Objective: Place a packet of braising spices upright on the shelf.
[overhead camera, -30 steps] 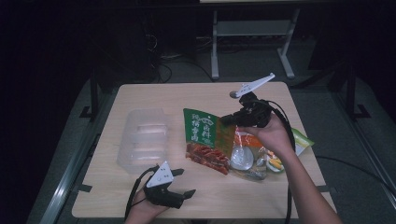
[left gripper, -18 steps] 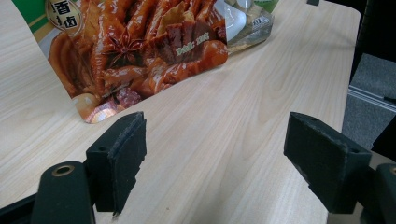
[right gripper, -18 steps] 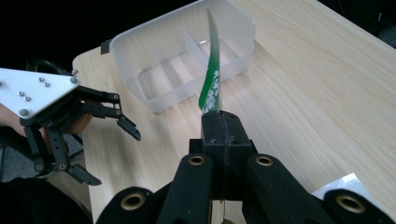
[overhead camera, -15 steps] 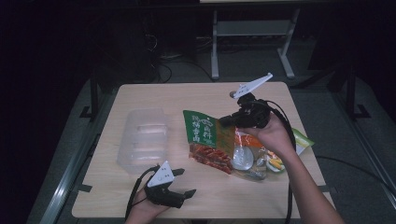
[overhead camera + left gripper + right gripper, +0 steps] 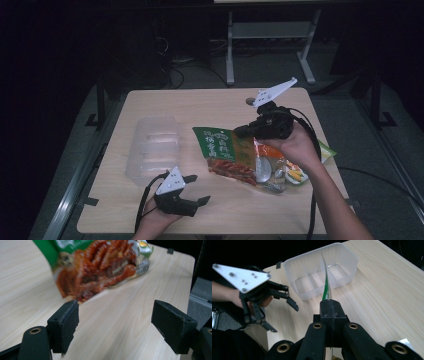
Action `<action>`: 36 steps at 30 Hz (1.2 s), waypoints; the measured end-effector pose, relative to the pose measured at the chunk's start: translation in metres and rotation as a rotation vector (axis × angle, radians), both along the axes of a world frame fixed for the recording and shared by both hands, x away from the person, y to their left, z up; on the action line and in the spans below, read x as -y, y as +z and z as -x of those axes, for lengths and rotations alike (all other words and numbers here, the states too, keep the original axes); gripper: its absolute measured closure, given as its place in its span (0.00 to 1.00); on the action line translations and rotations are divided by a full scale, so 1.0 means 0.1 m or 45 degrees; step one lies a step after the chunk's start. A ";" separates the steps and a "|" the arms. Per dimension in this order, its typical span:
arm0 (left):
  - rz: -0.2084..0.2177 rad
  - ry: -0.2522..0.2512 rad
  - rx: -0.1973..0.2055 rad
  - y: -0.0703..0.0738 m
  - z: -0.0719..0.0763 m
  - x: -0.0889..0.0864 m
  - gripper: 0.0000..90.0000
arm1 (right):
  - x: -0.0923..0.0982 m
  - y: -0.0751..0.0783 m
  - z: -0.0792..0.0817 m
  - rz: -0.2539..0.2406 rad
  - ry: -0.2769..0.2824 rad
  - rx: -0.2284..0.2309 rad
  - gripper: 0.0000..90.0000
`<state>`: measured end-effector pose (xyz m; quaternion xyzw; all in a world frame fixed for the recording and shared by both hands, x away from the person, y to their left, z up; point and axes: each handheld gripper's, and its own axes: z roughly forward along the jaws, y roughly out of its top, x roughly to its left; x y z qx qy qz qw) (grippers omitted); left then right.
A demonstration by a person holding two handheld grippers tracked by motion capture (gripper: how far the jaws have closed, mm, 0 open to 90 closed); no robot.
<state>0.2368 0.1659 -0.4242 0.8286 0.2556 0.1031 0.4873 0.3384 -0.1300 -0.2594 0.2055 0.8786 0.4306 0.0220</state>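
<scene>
A green and red snack bag [image 5: 235,157] leans up off the wooden table [image 5: 200,105] right of centre, its lower end resting on the wood. My right gripper [image 5: 241,132] is shut on the bag's top edge; in the right gripper view the thin edge [image 5: 325,282] rises out of the closed jaws [image 5: 329,310]. My left gripper [image 5: 197,189] rests near the table's front edge, open, with nothing between its jaws. In the left gripper view [image 5: 115,325] the bag [image 5: 100,267] lies a short way ahead of it.
A clear plastic container [image 5: 152,150] with dividers stands on the left half of the table, also seen ahead of the right gripper [image 5: 324,267]. A second green packet [image 5: 327,150] peeks out beneath the right hand. A metal stand [image 5: 270,35] is on the floor beyond the table.
The right gripper and the bag's top edge have sunk slightly toward the table. The left gripper has kept still.
</scene>
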 end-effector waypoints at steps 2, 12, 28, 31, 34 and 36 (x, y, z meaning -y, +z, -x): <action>0.027 0.016 0.013 0.07 -0.05 0.00 0.25 | -0.01 0.04 0.02 0.007 0.010 0.011 1.00; 0.057 0.089 -0.013 0.20 -0.40 0.23 0.31 | 0.01 0.07 0.09 0.047 0.051 0.027 1.00; 0.075 0.044 -0.102 0.27 -0.76 0.43 0.73 | 0.28 -0.07 0.15 0.006 0.099 0.022 1.00; 0.093 0.031 -0.123 0.27 -0.77 0.44 0.83 | 0.30 -0.08 0.15 0.016 0.099 0.024 1.00; 0.104 0.013 -0.124 0.26 -0.75 0.46 0.93 | 0.35 -0.11 0.16 0.018 0.081 0.023 1.00; 0.097 0.005 -0.108 0.26 -0.73 0.47 0.95 | 0.37 -0.12 0.17 0.029 0.079 0.028 1.00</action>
